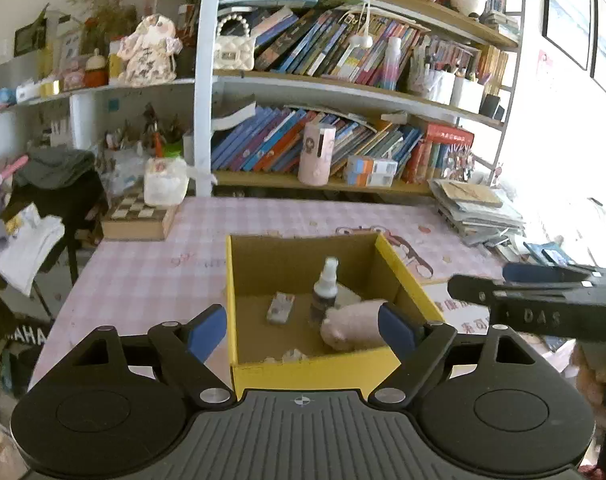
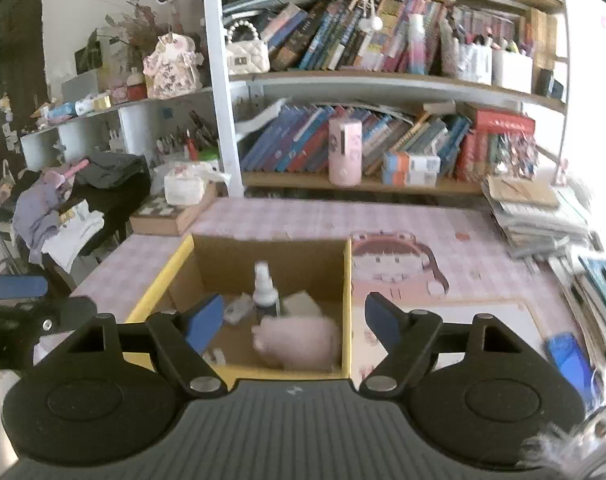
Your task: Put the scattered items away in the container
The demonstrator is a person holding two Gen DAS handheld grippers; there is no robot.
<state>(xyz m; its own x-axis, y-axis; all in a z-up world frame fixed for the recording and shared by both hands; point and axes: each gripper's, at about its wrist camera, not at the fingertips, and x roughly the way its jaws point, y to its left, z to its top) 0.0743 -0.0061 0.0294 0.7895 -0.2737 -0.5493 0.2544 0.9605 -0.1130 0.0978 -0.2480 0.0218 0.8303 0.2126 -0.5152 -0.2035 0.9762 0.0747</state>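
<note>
Both grippers, left [image 1: 303, 332] and right [image 2: 295, 322], gape wide with nothing between their blue pads. Beyond them the yellow box [image 1: 411, 276] on the pink table [image 1: 143, 272] holds a pink plush [image 1: 353, 326], an upright spray bottle [image 1: 325, 290] and a small packet [image 1: 280, 308].

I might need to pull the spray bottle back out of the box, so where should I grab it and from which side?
Grip the spray bottle by its white neck, coming straight down from above. It stands upright in the box, and the pink pig lies against its base, with a small packet to one side, so the fingers have little room lower down.
</note>
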